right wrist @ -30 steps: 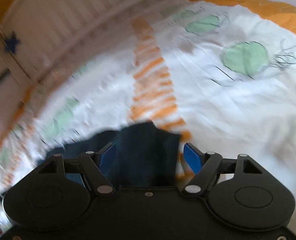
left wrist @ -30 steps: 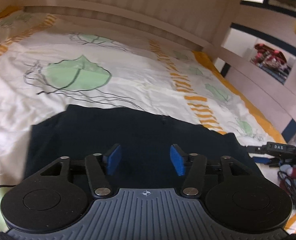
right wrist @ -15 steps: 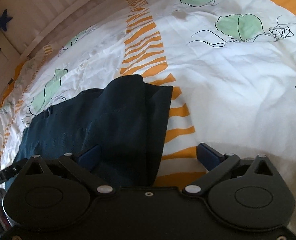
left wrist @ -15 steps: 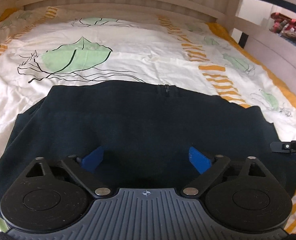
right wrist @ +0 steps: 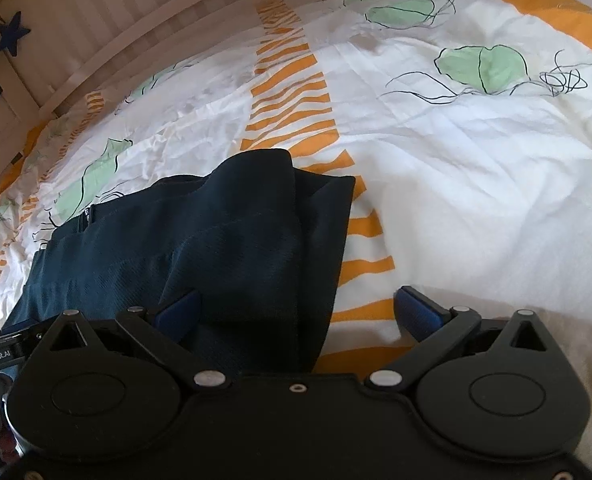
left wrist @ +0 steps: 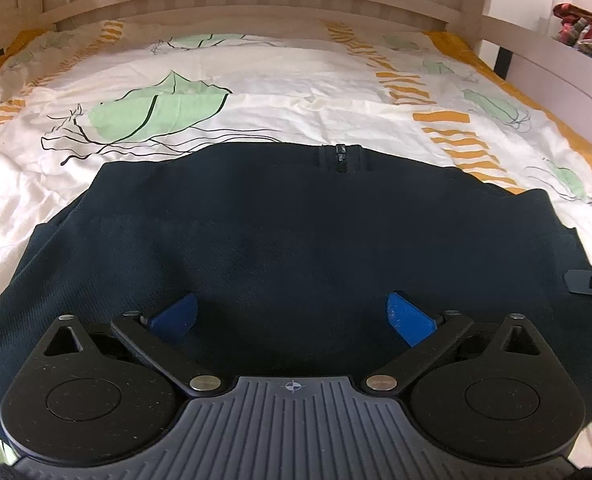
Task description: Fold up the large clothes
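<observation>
jaws on our left gripper (left wrist: 291, 320) are opening and on our right gripper (right wrist: 298, 312) spread, gripping nothing; beyond, we judge the dark garment (left wrist: 296, 240), flat on the bedspread (left wrist: 296, 80), soft and limp, best pinched at its far corners.

Each black hand-held gripper (left wrist: 291, 316) (right wrist: 296, 312) has blue pads (left wrist: 408, 316), silver screws, ribbed grey housing
</observation>
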Tool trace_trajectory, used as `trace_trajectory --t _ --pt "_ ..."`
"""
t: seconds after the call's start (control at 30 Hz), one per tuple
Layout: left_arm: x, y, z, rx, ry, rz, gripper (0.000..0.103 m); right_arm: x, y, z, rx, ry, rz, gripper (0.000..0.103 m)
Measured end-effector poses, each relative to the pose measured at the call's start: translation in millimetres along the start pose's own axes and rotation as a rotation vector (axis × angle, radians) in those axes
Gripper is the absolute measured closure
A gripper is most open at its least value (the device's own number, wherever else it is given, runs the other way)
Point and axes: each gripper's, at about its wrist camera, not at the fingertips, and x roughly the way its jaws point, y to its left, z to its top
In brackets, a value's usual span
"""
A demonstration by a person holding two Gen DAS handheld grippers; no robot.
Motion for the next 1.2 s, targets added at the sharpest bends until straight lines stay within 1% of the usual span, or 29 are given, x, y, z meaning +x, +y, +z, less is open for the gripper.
trace_trajectory --t 0.2,0.47,0.73,0.9,1.03,1.07,1.13,1.2 --pt "1 -3 -4 0.003 -0.027 0.02 0.0 0 0 -1 -0.002 -0.004 -0.002 0.0" --pt "-1 -5 -11 0.004 -0.078 0.027 0.0 0 1 -1 -0.005 -0.007 -0.006 0.0" --pt "-10 -5 -14 0.007 -0.073 0.013 0.0 0 1 -1 -0.009 -0.009 -0.006 0.0" --pt "-17 -9 -19 0.001 -0.079 0.029 0.0 0 1 -2 -0.011 -0.011 -0.007 0.0" --pt "-20 -9 -18 -0.002 -0.08 0.027 0.001 0 2 -2 -0.011 -0.011 -0.007 0.0" --pt "-21 -9 -18 -0.003 -0.082 0.026 0.003 0 2 -2 -0.011 -0.011 -0.007 0.0" --pt "-26 -10 -18 -0.001 -0.093 0.02 0.009 0 2 -2 -0.011 -0.011 -0.008 0.0" --pt "-34 -13 -19 0.015 -0.113 0.017 0.018 0 2 -3 -0.011 -0.011 -0.008 0.0"
